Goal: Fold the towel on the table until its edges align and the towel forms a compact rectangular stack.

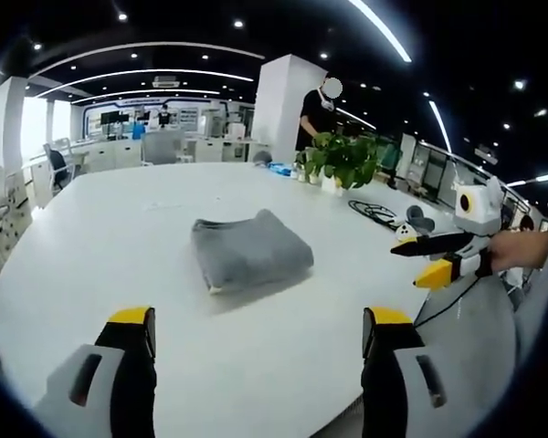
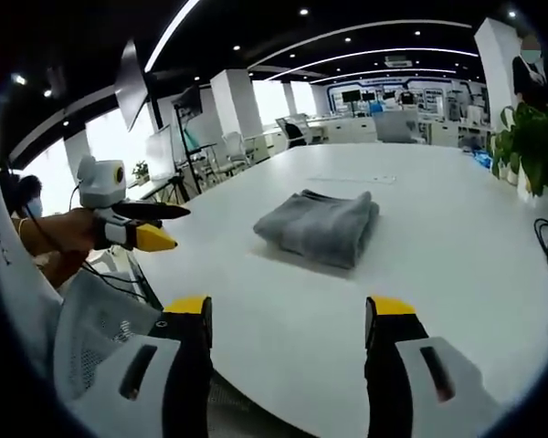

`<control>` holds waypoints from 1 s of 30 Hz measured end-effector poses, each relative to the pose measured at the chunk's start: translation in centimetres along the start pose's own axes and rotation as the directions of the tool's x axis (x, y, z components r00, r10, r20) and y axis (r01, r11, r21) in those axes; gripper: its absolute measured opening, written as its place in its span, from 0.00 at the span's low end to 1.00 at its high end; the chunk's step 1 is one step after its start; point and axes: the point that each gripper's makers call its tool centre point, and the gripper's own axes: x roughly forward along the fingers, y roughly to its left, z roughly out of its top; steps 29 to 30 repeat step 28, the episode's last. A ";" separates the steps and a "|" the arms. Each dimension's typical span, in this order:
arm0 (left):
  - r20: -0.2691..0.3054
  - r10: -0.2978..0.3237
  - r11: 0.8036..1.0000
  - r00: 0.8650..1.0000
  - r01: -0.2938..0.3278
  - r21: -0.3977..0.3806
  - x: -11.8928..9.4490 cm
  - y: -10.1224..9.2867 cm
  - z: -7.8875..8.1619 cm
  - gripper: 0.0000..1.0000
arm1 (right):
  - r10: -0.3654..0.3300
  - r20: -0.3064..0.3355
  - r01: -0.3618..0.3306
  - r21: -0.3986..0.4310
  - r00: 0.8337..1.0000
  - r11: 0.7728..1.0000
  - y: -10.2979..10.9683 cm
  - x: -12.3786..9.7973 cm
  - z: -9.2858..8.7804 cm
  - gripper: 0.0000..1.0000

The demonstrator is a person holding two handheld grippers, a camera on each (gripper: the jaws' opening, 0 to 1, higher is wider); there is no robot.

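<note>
Left gripper view looks across a large white table (image 1: 91, 237). At the bottom, the left gripper (image 1: 260, 330) shows its two yellow-tipped jaws spread wide with nothing between them. Beyond them, near the middle of the table, lies the grey towel (image 1: 251, 248), already folded into a thick, roughly rectangular bundle. To the right, the right gripper (image 1: 420, 260) is held by a hand at the table's edge, well apart from the towel; from this side its tips appear parted and empty. Further back stands a green plant (image 1: 342, 157).

In the right gripper view, the left gripper (image 2: 160, 226) appears at far left, then the right gripper's own jaws (image 2: 288, 319), wide open and holding nothing, with the towel (image 2: 320, 226) ahead.

The folding looks essentially finished (both grippers are clear of the cloth). The next move probably calls only for checking edge alignment. Whether the hidden far and underside edges line up cannot be judged, and one pale corner at the towel's lower left is hard to make out.
</note>
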 end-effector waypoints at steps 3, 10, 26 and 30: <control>-0.007 -0.003 1.000 1.000 0.003 0.001 0.1 -0.1 -0.2 0.97 | 0.004 0.016 -0.004 0.041 1.000 0.999 -0.1 0.0 0.1 0.68; -0.006 -0.005 1.000 1.000 0.005 0.002 0.2 0.2 -0.1 0.97 | 0.003 0.022 -0.004 0.048 1.000 0.999 -0.1 0.1 0.2 0.68; -0.020 -0.016 1.000 1.000 0.016 0.007 0.3 0.2 -0.4 0.96 | -0.007 0.012 0.007 0.054 1.000 0.999 -0.2 -0.1 -0.3 0.68; -0.023 -0.018 1.000 1.000 0.018 0.007 0.4 0.2 -0.4 0.96 | -0.013 0.012 0.012 0.057 1.000 0.998 -0.3 -0.3 -0.3 0.68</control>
